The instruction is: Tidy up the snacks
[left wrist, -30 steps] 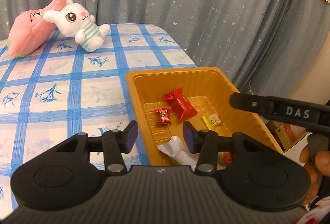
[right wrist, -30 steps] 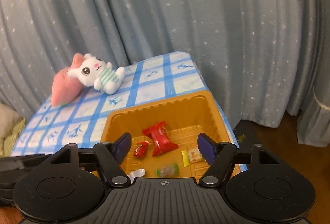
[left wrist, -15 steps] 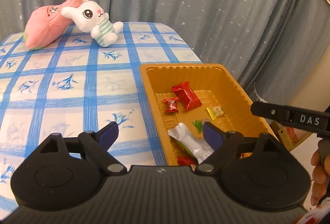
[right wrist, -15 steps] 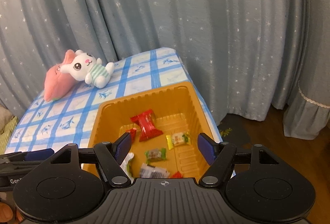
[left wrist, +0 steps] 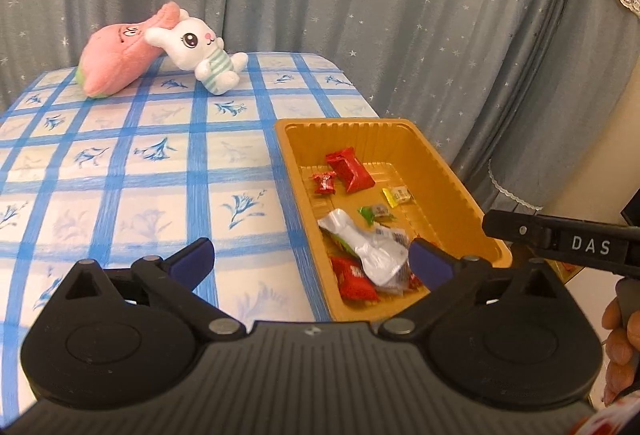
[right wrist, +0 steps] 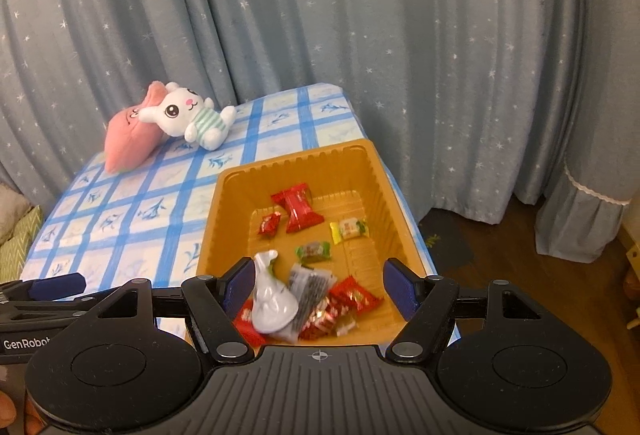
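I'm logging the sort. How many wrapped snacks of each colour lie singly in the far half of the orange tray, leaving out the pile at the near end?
Red: 2, the large packet and the small candy
Yellow: 1, the yellow candy
Green: 1, the green candy
Total: 4

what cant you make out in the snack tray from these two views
- Near end of the orange tray, right wrist view: hidden by the right gripper.
- Snacks under the white wrapper, left wrist view: covered.
- Print on the green candy: too small.
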Motion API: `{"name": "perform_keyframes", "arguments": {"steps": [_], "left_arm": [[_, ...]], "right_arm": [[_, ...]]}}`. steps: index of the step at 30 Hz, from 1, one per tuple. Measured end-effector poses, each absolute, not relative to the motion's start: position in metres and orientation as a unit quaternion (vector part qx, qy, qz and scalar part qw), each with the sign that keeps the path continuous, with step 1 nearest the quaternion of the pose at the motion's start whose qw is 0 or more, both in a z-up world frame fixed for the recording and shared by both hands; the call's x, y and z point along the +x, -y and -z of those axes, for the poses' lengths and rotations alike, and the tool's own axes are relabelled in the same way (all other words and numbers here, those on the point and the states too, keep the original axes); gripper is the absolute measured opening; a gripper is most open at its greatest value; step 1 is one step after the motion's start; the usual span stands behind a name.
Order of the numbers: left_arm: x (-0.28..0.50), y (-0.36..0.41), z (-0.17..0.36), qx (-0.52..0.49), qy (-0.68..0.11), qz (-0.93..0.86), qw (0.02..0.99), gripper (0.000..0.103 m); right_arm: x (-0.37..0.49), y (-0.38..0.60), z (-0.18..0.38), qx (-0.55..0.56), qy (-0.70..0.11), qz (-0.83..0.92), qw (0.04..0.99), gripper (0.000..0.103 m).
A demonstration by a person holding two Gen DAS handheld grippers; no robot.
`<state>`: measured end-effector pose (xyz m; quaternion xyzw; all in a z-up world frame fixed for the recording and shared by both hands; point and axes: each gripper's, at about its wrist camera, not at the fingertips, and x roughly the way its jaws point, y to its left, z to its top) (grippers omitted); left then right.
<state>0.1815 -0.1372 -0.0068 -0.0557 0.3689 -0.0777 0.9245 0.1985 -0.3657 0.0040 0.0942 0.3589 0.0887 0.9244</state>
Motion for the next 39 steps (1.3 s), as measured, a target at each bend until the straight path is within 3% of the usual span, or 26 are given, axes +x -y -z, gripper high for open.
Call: {"name": "perform_keyframes", "arguments": {"steps": [39], "left_arm": [[-0.014, 0.093, -0.031, -0.074, -0.363, 0.032, 0.928, 0.103]], "right_arm": [[0.005, 0.312, -0.041, 0.057, -0.355, -0.099, 0.928, 0.071]]}}
